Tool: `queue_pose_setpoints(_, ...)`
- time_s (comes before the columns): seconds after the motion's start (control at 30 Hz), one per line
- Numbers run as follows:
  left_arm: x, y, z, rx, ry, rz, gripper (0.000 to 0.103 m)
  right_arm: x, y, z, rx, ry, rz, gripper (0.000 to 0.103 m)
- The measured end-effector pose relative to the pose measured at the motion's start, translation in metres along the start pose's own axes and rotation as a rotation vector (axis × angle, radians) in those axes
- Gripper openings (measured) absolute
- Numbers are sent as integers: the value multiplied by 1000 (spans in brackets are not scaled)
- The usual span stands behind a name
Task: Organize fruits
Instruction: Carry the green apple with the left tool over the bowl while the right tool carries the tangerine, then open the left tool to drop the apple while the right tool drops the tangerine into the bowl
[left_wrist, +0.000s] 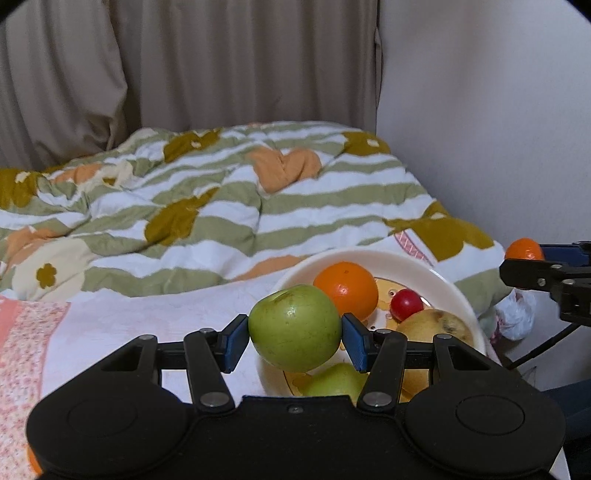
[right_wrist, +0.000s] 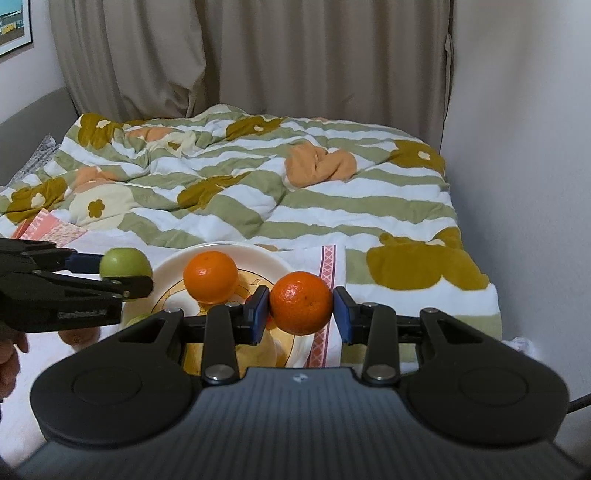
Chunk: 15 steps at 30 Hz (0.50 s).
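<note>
My left gripper is shut on a green apple and holds it over the near left rim of a cream plate. On the plate lie an orange, a small red fruit, a yellowish pear and another green fruit. My right gripper is shut on an orange above the plate's right rim. The right wrist view also shows the green apple in the left gripper and the plate's orange.
The plate sits on a white cloth on a bed with a striped floral quilt. A curtain hangs behind and a wall stands at the right. A brown fruit lies left of the plate.
</note>
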<state>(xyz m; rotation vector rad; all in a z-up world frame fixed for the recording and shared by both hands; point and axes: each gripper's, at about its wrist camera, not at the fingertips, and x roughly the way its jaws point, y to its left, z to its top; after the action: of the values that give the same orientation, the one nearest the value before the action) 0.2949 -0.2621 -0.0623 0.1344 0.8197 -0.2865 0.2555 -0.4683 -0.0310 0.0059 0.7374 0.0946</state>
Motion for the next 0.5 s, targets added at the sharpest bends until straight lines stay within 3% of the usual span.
queue_pose_setpoints(0.5, 40, -6, 5, 46, 88, -20, 60, 22, -7, 1, 34, 41, -25, 52)
